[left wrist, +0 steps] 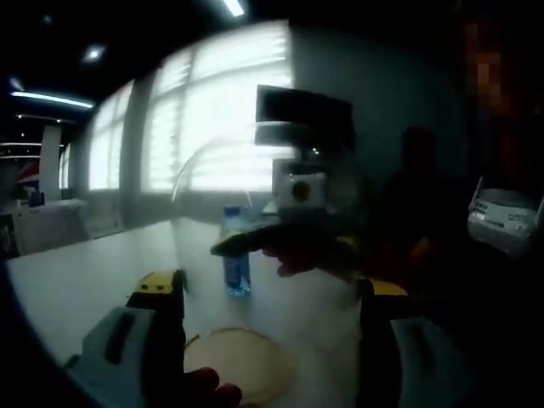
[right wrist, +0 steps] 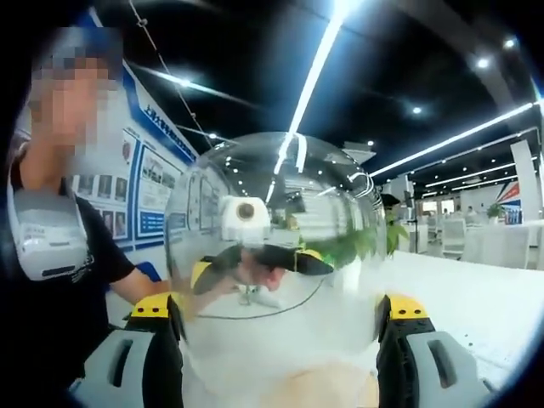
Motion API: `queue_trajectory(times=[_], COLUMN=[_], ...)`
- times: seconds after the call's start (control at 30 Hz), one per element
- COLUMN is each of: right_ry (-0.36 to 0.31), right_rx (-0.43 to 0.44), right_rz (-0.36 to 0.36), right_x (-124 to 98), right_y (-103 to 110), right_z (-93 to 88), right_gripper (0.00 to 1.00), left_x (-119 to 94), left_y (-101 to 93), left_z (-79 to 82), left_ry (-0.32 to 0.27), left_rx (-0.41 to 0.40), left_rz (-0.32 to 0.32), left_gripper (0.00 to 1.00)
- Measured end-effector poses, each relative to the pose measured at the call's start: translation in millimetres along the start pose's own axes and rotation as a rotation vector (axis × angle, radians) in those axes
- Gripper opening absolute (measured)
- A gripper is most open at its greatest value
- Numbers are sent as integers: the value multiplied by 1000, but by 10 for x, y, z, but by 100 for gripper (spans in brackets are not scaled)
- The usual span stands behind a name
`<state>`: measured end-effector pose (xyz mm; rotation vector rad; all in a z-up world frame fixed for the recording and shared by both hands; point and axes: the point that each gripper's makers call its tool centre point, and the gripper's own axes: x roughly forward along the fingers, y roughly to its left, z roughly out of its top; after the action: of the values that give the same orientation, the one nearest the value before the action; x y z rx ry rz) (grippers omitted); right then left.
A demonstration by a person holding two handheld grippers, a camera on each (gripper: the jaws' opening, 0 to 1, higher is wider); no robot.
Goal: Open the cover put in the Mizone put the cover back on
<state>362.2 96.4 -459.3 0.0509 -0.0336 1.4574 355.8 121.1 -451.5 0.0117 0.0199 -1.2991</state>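
Observation:
A clear dome cover [right wrist: 276, 255] spans the gap between my right gripper's [right wrist: 276, 319] jaws, its sides against both yellow-tipped pads. In the left gripper view the same cover [left wrist: 255, 212] shows faintly between my left gripper's [left wrist: 268, 293] jaws, which are shut on it from the opposite side. A round wooden base [left wrist: 234, 365] lies just under the cover. The blue Mizone bottle [left wrist: 238, 255] stands upright on the white table [left wrist: 76, 280], seen through the cover. Each gripper sees the other one through the cover: the right gripper [left wrist: 289, 242], the left gripper [right wrist: 255, 259].
A person in a black shirt [right wrist: 59, 255] stands at the left of the right gripper view. Bright windows [left wrist: 212, 110] run behind the table, and a white device [left wrist: 506, 217] sits at the right. White tables and chairs [right wrist: 476, 238] stand further off.

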Motion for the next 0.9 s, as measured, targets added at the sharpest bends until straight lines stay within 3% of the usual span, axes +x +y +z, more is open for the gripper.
queue_trajectory(times=[0.27,0.9], right_ry=[-16,2], right_rx=[9,-12], right_rz=[1,8], right_x=[-33,-77], right_y=[183,686], right_z=[8,-57], right_gripper=[90,90], left_x=[-28,-176], left_y=[-180,-666], left_z=[33,-45], left_ry=[-30,3], left_rx=[1,13], left_rz=[-1,10], left_gripper=[72,73])
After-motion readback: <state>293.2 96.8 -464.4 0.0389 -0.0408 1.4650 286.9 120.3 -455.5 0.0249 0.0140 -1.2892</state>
